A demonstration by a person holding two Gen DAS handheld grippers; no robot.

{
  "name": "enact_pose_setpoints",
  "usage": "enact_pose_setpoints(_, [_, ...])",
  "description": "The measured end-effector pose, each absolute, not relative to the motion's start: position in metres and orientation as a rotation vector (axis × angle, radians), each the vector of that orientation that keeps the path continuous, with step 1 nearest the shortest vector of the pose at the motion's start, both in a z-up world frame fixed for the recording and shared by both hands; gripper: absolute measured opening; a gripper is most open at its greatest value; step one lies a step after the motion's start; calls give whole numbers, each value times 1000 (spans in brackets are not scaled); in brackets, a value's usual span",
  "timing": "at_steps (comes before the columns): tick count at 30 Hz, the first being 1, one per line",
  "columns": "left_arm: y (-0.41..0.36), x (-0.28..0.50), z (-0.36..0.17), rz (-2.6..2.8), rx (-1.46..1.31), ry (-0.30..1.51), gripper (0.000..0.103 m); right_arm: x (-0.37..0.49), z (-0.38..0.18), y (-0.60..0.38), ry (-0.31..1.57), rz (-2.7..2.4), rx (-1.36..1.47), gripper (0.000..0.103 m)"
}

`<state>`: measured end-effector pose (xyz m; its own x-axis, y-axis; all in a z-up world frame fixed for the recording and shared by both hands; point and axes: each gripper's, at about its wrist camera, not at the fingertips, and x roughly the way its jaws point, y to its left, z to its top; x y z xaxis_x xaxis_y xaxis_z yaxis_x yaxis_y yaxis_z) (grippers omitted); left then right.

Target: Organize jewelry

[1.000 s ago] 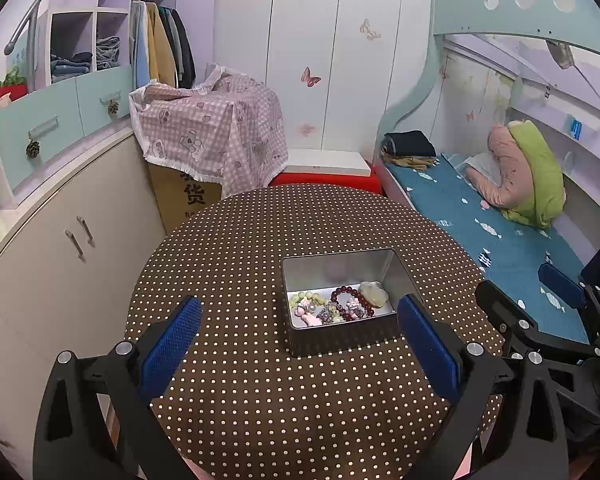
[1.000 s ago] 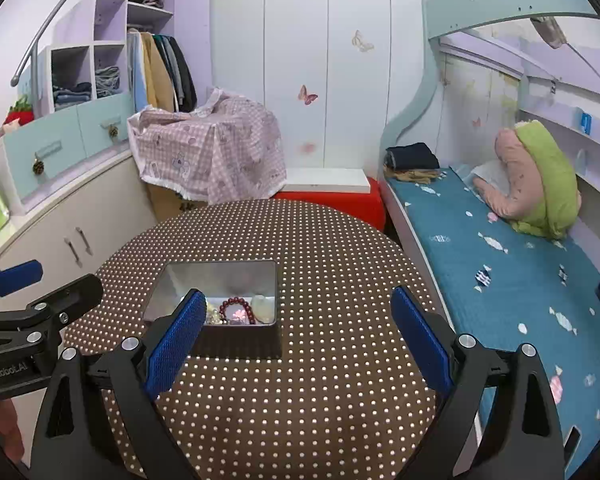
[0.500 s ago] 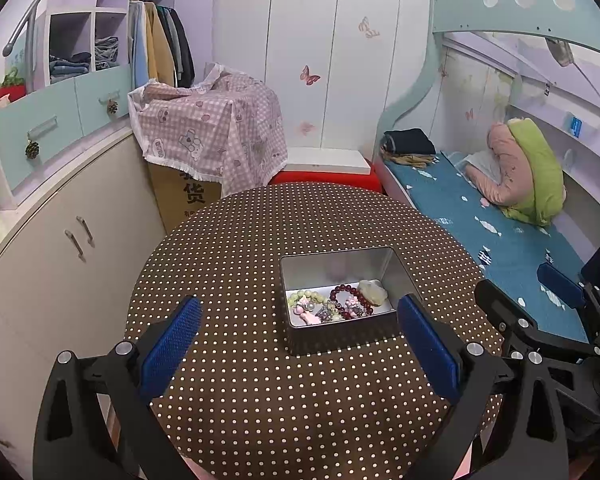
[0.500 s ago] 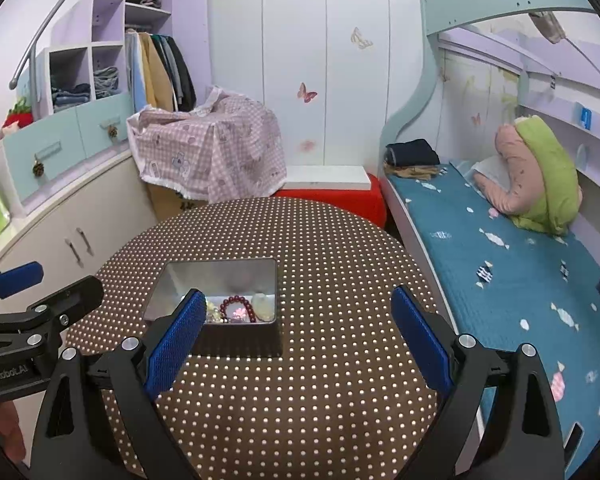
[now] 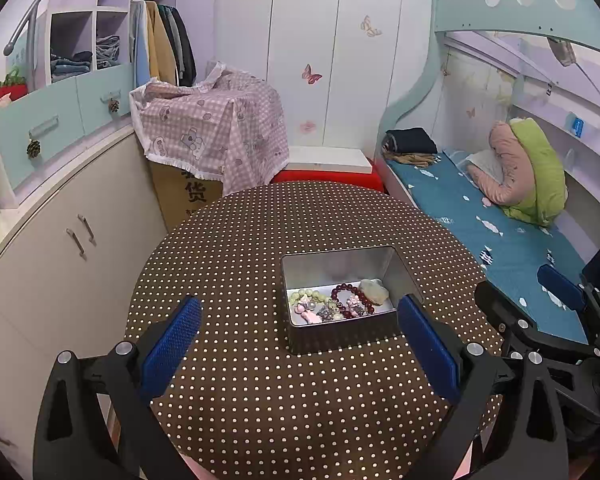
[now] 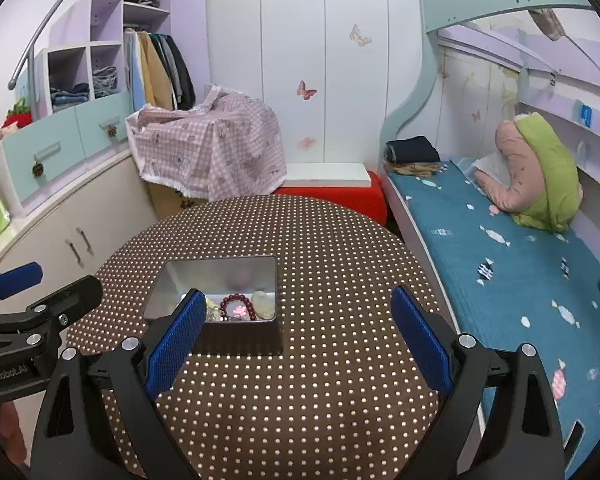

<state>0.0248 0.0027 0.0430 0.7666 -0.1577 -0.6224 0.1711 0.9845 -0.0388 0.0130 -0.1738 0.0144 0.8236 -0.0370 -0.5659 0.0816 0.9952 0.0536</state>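
Left wrist view: tin (image 5: 340, 304) sits mid counter (image 5: 260, 400), beads (image 5: 350, 300) inside; both grippers' fingers (image 5: 172, 346) spread wide, empty; a clumsy grab could shove the tin off.

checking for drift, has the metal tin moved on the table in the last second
No. The metal tin sits at the same spot on the dotted tablecloth, both views.

Child's bedroom: bunk bed (image 5: 480, 216), open wardrobe (image 5: 160, 52), butterfly stickers (image 5: 311, 75).
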Motion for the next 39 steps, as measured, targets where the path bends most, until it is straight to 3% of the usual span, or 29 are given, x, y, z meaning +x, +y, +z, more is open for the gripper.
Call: enact_pose_setpoints(39, [-1, 26, 40, -165, 27, 695, 95, 15, 13, -173, 628, -61, 104, 90])
